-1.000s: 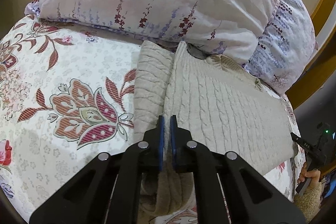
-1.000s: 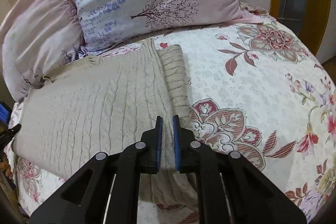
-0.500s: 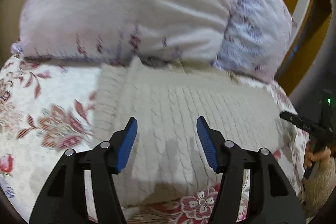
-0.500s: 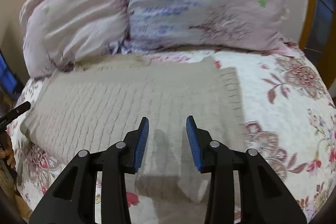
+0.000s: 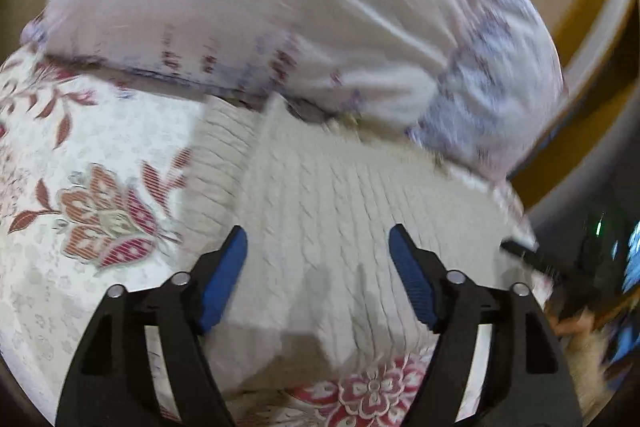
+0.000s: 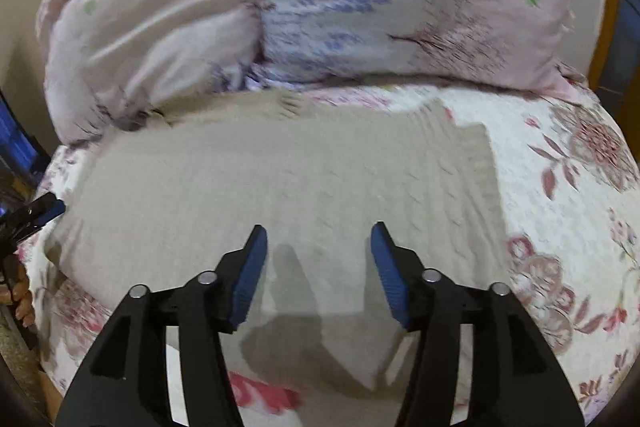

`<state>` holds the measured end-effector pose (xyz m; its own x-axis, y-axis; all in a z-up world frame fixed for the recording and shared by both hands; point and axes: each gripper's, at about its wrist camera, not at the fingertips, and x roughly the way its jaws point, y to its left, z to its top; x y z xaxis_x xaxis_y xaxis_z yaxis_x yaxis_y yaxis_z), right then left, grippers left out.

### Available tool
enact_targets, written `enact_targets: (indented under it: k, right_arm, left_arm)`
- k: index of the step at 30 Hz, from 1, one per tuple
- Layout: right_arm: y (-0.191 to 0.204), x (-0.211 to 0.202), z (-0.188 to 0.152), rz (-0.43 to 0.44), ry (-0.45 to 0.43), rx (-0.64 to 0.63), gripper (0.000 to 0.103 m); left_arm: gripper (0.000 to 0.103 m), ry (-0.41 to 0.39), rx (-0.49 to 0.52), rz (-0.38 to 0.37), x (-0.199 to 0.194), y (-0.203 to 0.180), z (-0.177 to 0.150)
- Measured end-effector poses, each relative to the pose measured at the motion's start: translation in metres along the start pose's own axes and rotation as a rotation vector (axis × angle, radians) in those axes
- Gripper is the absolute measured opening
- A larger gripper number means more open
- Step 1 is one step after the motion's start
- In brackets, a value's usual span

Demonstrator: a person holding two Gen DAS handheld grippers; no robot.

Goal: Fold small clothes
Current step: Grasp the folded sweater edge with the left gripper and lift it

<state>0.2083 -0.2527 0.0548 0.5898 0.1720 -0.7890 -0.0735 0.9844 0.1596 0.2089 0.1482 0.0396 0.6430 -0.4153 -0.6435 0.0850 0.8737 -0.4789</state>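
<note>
From your left wrist view, the left hand-held gripper [image 5: 318, 251] hangs wide open and empty over the sweater [image 5: 340, 211], which lies flat on the bed [image 5: 80, 131] below the pillows [image 5: 240, 7]. From your right wrist view, the right hand-held gripper [image 6: 318, 251] is open too. One side looks folded in, though blur hides detail; further folds probably remain.

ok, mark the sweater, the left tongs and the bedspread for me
sweater [image 5: 340, 195], left wrist view, cable-knit middle.
left tongs [image 5: 318, 247], left wrist view, open gap between tips.
bedspread [image 6: 560, 195], right wrist view, floral area right of sweater.
</note>
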Motion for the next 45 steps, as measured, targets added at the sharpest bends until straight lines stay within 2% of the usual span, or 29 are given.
enact_targets:
  k: [5,9,11,14,25,28,30,35,37,38,41,45]
  right_arm:
    - [0.039,0.019,0.009,0.03,0.017,-0.068,0.059]
    - [0.059,0.033,0.012,0.016,0.028,-0.111,0.062]
    - [0.063,0.047,0.01,-0.01,0.073,-0.12,0.064]
    - [0.069,0.049,0.005,-0.046,0.052,-0.157,0.065]
    - [0.068,0.047,0.004,-0.041,0.045,-0.153,0.066]
    - [0.067,0.048,0.004,-0.037,0.043,-0.152,0.066]
    - [0.067,0.048,0.004,-0.036,0.042,-0.149,0.066]
    - [0.067,0.047,0.003,-0.033,0.037,-0.145,0.066]
    - [0.068,0.046,0.003,-0.034,0.036,-0.143,0.066]
    - [0.068,0.046,0.002,-0.034,0.036,-0.143,0.066]
    - [0.068,0.046,0.002,-0.034,0.035,-0.141,0.066]
    - [0.068,0.047,0.002,-0.036,0.034,-0.141,0.066]
  left_arm:
    - [0.079,-0.003,-0.161,0.025,0.001,0.036,0.02]
    - [0.079,0.039,-0.28,0.011,0.013,0.056,0.027]
    - [0.079,0.055,-0.31,0.003,0.018,0.06,0.025]
    - [0.081,0.047,-0.314,0.002,0.02,0.06,0.026]
    - [0.078,0.075,-0.314,-0.024,0.037,0.043,0.027]
    - [0.07,0.089,-0.333,-0.043,0.039,0.043,0.025]
    - [0.061,0.099,-0.343,-0.053,0.042,0.042,0.024]
    - [0.046,0.119,-0.342,-0.04,0.045,0.04,0.02]
    - [0.035,0.13,-0.338,-0.024,0.046,0.04,0.02]
    - [0.026,0.137,-0.336,-0.019,0.047,0.04,0.02]
    - [0.023,0.121,-0.333,-0.046,0.042,0.036,0.022]
    - [0.021,0.064,-0.295,-0.157,0.027,0.009,0.037]
